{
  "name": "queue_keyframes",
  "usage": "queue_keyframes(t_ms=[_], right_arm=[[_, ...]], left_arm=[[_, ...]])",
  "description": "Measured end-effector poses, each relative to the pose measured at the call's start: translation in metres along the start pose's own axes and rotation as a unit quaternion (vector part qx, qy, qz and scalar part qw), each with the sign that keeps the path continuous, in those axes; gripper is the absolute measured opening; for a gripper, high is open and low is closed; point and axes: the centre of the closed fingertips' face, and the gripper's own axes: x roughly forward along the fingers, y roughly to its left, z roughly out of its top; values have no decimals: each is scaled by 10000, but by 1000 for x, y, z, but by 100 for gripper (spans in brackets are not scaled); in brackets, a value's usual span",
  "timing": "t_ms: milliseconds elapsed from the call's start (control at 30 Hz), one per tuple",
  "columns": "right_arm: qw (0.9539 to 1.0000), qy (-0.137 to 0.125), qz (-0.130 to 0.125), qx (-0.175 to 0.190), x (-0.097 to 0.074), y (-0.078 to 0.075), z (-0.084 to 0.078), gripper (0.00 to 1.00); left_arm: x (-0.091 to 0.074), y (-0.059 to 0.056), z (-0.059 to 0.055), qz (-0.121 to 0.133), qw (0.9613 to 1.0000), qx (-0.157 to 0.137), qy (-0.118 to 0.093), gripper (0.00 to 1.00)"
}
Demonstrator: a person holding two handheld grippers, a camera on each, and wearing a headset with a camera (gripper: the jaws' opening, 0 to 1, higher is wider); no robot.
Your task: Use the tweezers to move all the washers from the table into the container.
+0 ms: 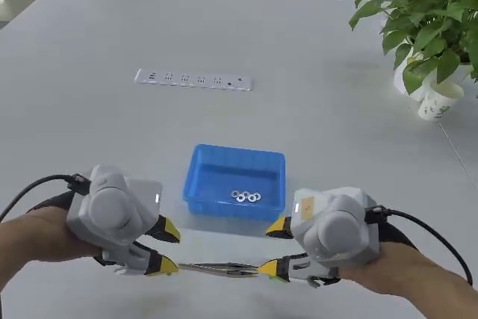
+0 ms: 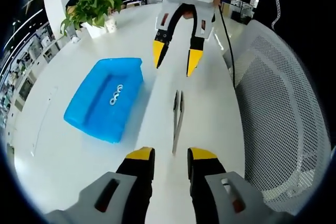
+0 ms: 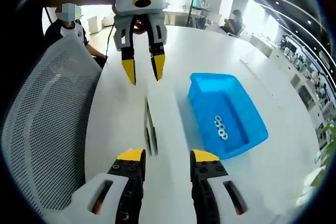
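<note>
**Grippers held open at either end of the tweezers**

Both grippers are held low over the worktop point(image 1: 112, 147) and are pointed at each other, tip towards tip. The left gripper point(image 1: 168, 248) is gripped in a hand point(image 1: 37, 237) at the near left, and the right gripper point(image 1: 274, 247) in a hand point(image 1: 396, 267) at the near right. The jaws of each are parted and nothing is clamped between them. A black cable is seen trailing from the back of each gripper.

The tweezers point(image 1: 220, 267) are laid flat on the worktop in the gap between the two grippers, in line with them. In the left gripper view, one end of the tweezers point(image 2: 177, 119) is seen just ahead of that gripper's parted jaws, with the right gripper point(image 2: 176, 61) raised beyond the far end. Whether either gripper touches the tweezers cannot be told.

The blue container point(image 1: 239, 151) is set just beyond the grippers, near the worktop's middle. A small cluster of silvery washers point(image 1: 245, 197) is gathered on its floor, towards the near wall.

Further back, a white power strip point(image 1: 194, 80) is laid flat, and a potted plant point(image 1: 433, 20) is stood at the far right corner. A white mesh chair point(image 3: 47, 124) is seen at the worktop's near edge.
</note>
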Motion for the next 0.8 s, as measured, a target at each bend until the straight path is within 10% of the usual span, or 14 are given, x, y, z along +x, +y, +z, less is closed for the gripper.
queue_keyframes(t_ms=[800], right_arm=[[9845,-984,-947,1105,-70,-22,-16,78]], left_arm=[[-54,9,18,1037,9779,-1054,-1480,71]])
